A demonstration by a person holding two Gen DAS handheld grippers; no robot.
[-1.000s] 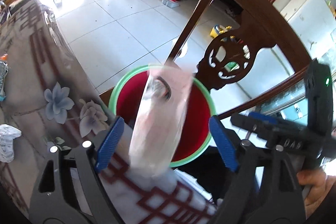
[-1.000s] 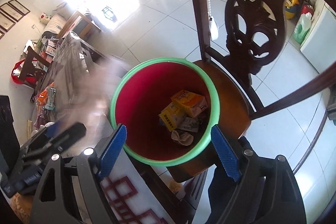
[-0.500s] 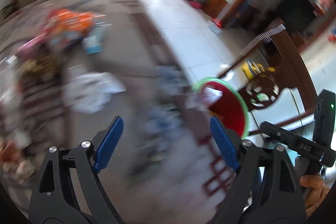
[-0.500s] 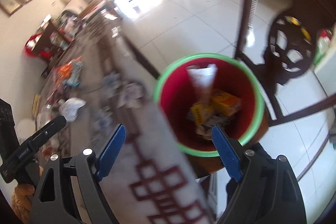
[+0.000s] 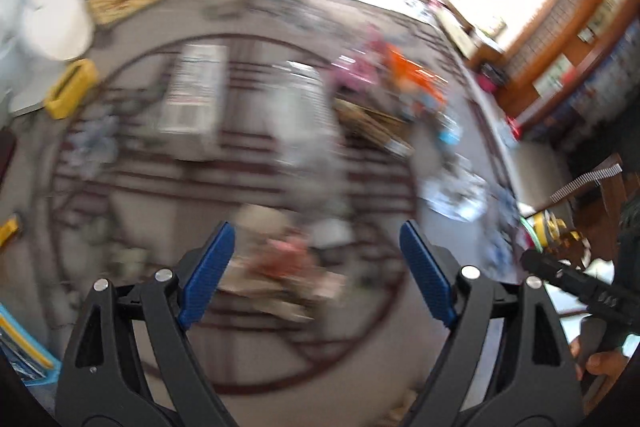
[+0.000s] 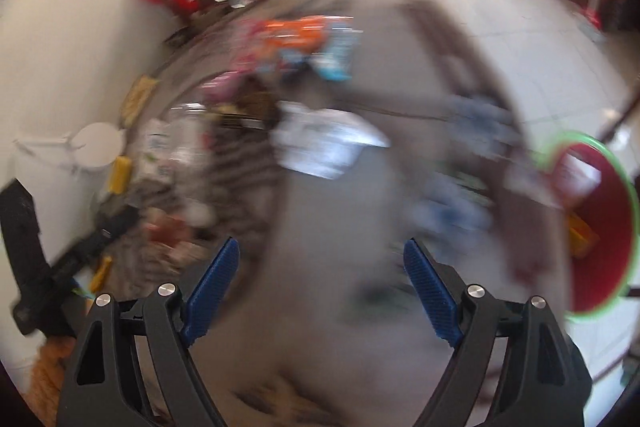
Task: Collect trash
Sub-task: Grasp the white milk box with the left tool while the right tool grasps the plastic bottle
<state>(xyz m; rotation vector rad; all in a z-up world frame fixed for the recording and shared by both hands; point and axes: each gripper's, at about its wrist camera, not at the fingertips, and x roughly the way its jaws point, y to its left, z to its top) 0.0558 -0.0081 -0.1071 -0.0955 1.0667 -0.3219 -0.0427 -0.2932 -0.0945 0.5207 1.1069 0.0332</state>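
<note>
Two blue-padded fingers of the left gripper (image 5: 316,273) stand spread with nothing between them, above a blurred patterned table (image 5: 248,355). In the left wrist view, trash lies scattered on it: a pinkish crumpled wrapper (image 5: 286,261) just beyond the pads, an orange packet (image 5: 416,77) far right, a white crumpled piece (image 5: 456,193) to the right. In the right wrist view the right gripper (image 6: 320,287) is likewise spread and empty; a white bag (image 6: 324,143) lies mid-table, and the green-rimmed red bin (image 6: 600,227), holding yellow boxes, stands at the right edge.
</note>
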